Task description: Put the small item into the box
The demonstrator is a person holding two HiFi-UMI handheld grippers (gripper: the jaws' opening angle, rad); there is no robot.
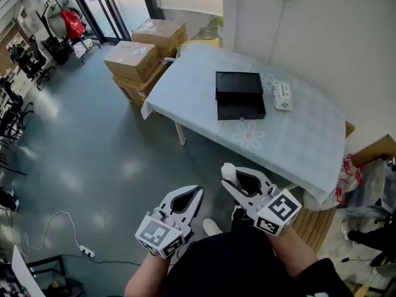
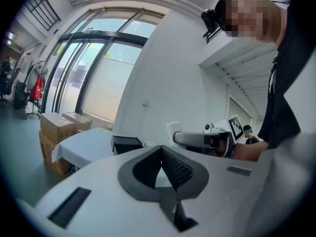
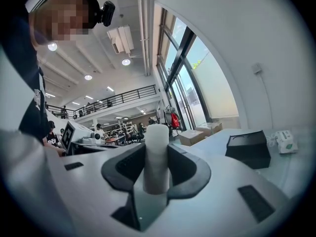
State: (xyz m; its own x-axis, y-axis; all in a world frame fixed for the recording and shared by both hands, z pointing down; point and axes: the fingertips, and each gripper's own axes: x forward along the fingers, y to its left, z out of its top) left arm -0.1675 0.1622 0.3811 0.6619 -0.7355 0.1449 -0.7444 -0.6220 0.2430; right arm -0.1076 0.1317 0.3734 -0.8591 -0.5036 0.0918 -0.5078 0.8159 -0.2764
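the right hand-held gripper (image 1: 232, 179) is clamped on the small white cylinder (image 3: 157, 152), held upright and well short of the box (image 1: 240, 94), likely ready to be carried over and dropped in. the box lies flat on the bench (image 1: 297, 135). the left hand-held gripper (image 1: 197, 193), equally far from the box, is closed on nothing and seems spare.

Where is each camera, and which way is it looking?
Head view: on the person's head, looking steeply down at the table, black box, left claw, right claw and forearms.
Left gripper view: on the left claw, shut and empty, facing the table; the right claw shows.
Right gripper view: on the right claw, shut on a white cylinder, facing the box; the left claw shows.
All three share the black box.
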